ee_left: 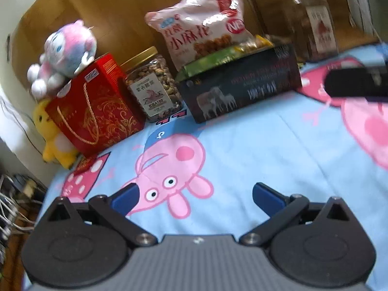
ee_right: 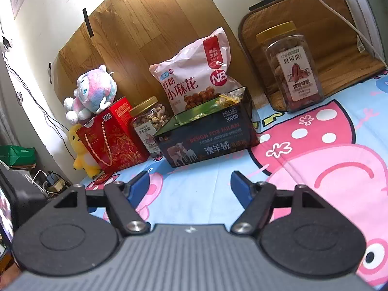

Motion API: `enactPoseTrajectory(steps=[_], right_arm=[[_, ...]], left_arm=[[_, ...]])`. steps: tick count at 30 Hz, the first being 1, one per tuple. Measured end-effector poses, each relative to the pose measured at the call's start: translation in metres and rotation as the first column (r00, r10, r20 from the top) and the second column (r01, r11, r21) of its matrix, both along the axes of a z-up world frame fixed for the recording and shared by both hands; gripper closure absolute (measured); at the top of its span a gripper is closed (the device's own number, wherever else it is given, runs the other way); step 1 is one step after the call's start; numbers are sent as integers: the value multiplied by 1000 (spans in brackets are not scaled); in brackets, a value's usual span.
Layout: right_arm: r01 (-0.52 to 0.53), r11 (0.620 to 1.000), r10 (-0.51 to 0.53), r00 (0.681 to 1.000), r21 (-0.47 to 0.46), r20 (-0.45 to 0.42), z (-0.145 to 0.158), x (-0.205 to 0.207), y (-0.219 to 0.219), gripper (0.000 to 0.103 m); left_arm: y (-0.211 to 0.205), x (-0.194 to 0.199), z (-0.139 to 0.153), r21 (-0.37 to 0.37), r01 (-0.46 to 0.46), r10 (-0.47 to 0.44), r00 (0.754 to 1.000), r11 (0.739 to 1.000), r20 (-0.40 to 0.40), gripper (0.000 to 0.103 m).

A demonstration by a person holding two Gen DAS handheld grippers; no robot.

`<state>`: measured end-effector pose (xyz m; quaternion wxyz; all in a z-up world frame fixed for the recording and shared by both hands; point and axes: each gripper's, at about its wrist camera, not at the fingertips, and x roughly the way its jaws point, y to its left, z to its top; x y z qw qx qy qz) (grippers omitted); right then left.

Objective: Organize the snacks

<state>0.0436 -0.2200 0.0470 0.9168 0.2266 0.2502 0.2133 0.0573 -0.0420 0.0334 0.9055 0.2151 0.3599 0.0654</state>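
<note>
A black open box (ee_right: 206, 140) holding small wrapped snacks stands on the bed; it also shows in the left wrist view (ee_left: 242, 87). A pink snack bag (ee_right: 194, 75) (ee_left: 201, 26) leans behind it. A jar of nuts (ee_right: 150, 123) (ee_left: 152, 84) stands to its left. A second jar with a yellow lid (ee_right: 291, 65) (ee_left: 310, 26) stands to the right against a cushion. My left gripper (ee_left: 194, 196) is open and empty over the sheet. My right gripper (ee_right: 190, 184) is open and empty, short of the box.
A red gift bag (ee_right: 114, 135) (ee_left: 94, 106) stands left of the nut jar, with a pink plush toy (ee_right: 92, 94) on top and a yellow plush (ee_right: 82, 150) beside it. A wooden board (ee_right: 145, 24) backs the row. The bed edge and cables lie at the left.
</note>
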Motion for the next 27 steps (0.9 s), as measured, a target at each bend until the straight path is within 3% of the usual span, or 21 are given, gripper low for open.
enactPoseTrajectory(steps=[8, 14, 27], right_arm=[[21, 1000, -21, 1000, 11, 3, -1, -1, -3, 26], [40, 999, -40, 999, 20, -3, -3, -3, -5, 26], [36, 999, -36, 999, 16, 17, 1, -9, 1, 25]], left_arm=[[3, -2, -1, -84, 21, -24, 999, 996, -29, 0], [15, -5, 11, -183, 5, -8, 1000, 983, -13, 0], [39, -15, 33, -294, -51, 71, 996, 955, 57, 0]])
